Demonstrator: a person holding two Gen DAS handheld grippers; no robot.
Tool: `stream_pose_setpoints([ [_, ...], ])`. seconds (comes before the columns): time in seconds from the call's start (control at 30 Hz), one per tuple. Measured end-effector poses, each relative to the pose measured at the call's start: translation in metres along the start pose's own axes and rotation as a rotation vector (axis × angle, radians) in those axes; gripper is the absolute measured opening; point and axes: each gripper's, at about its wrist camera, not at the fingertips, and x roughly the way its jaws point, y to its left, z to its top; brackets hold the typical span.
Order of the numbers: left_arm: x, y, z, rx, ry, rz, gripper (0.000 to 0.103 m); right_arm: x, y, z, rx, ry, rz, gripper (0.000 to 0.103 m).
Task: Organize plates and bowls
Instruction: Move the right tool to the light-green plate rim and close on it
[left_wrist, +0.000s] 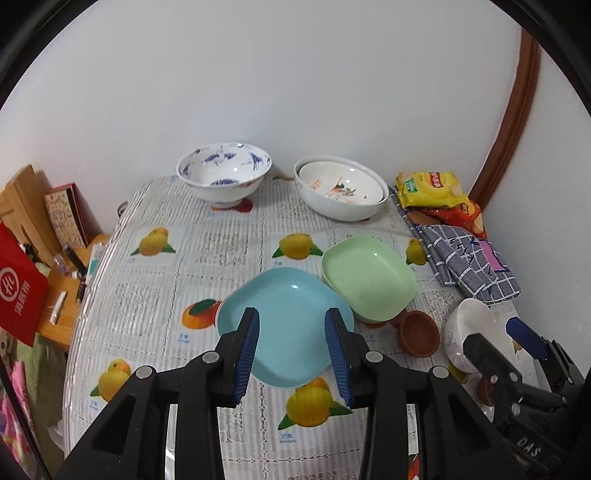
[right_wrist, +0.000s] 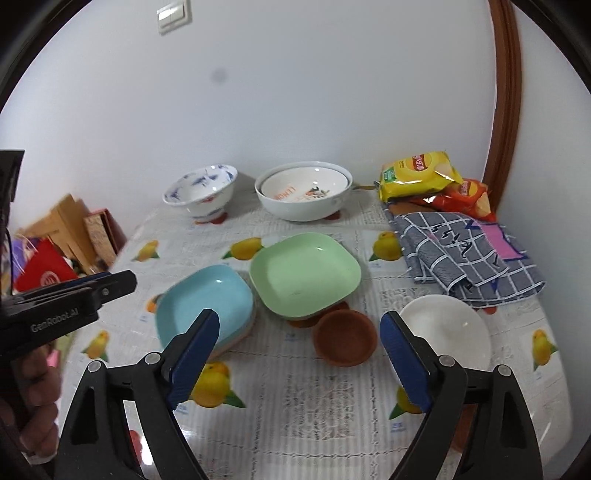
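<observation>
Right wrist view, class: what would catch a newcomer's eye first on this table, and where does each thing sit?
The pastel square plates stand out mid-table: the green plate overlaps the brown saucers in front of it, with the blue plate to its left. Behind them, by the wall, stand the blue-patterned bowl and a large white bowl with a smaller dish nested inside. The right hand-held gripper frames the foreground, open and empty.

The right tool (right_wrist: 301, 360) hangs wide apart and empty above the brown bowl (right_wrist: 345, 338), beside the white bowl (right_wrist: 447, 330).
</observation>
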Motion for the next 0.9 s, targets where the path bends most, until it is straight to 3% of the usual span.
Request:
stream_pose_setpoints([
  [0.23, -0.013, -0.014, 0.009, 0.045, -0.025, -0.030, 0.035, -0.008, -0.012, 0.009, 0.053, -0.010, -0.091, 0.088],
  [0.43, -0.014, -0.019, 0.015, 0.066, -0.017, -0.046, 0.035, -0.012, -0.018, 0.013, 0.046, -0.048, -0.183, 0.096],
  [0.57, -0.008, -0.018, 0.020, 0.060, -0.010, -0.049, 0.035, -0.014, -0.022, 0.013, 0.046, -0.101, -0.109, 0.096],
  [0.77, 0.005, -0.016, 0.030, 0.051, -0.016, -0.031, 0.035, 0.009, -0.020, 0.026, 0.044, -0.047, -0.133, 0.096],
  [0.9, 0.020, -0.014, 0.039, 0.037, -0.009, -0.031, 0.035, 0.027, -0.022, 0.035, 0.052, -0.018, -0.102, 0.096],
])
